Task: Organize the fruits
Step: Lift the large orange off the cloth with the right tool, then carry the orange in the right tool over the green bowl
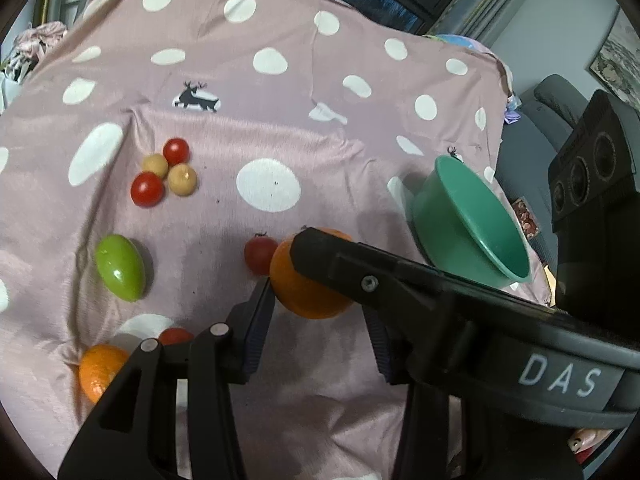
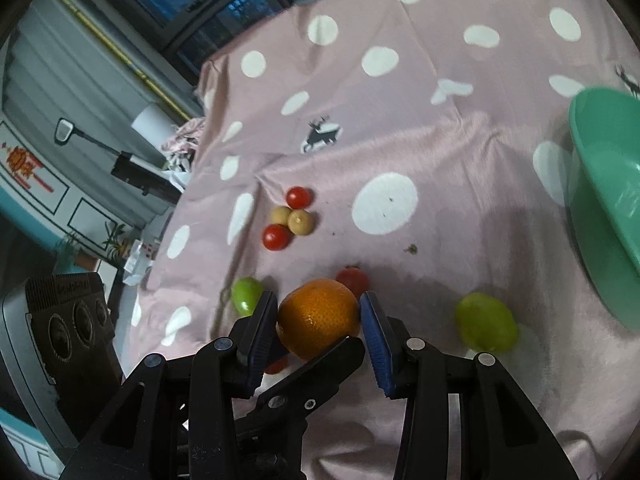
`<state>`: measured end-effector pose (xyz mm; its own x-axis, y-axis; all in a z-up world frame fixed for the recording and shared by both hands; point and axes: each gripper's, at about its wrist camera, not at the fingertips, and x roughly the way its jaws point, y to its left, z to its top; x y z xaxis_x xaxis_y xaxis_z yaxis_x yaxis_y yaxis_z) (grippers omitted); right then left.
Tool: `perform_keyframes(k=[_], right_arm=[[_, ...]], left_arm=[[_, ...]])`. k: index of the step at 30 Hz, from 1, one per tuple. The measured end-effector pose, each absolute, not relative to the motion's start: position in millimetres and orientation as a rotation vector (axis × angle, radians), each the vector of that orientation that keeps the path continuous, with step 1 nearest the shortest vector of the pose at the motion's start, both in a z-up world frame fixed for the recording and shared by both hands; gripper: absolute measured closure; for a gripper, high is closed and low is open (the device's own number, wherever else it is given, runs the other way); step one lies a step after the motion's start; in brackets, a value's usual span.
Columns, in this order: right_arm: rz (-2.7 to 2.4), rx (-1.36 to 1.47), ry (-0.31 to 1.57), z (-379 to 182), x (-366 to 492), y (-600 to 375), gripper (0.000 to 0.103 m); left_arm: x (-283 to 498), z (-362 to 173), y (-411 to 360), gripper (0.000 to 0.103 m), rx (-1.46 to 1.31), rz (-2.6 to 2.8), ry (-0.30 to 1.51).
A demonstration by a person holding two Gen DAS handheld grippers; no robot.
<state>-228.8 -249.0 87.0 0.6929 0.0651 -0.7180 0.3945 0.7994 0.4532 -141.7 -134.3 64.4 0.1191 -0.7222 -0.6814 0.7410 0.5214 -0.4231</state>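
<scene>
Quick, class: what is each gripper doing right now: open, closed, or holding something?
Left gripper: closed on the orange, it seems; its far pad is hidden.
Right gripper: closed on the same orange, both pads pressing it.

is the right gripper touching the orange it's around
Touching. The right wrist view shows both blue pads of the right gripper pressed against the orange.

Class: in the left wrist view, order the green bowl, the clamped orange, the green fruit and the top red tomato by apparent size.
1. green bowl
2. orange, though nearness enlarges it
3. green fruit
4. red tomato
</scene>
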Motion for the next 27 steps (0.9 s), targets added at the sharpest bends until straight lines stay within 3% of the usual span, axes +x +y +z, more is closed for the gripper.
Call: perform_keyframes(k=[27], right_arm=[[-0.185,0.506,0.644,142,-255,-212,0.06]], left_arm=[[-164,109,-108,0.058,0.001,-1.073,0.796]])
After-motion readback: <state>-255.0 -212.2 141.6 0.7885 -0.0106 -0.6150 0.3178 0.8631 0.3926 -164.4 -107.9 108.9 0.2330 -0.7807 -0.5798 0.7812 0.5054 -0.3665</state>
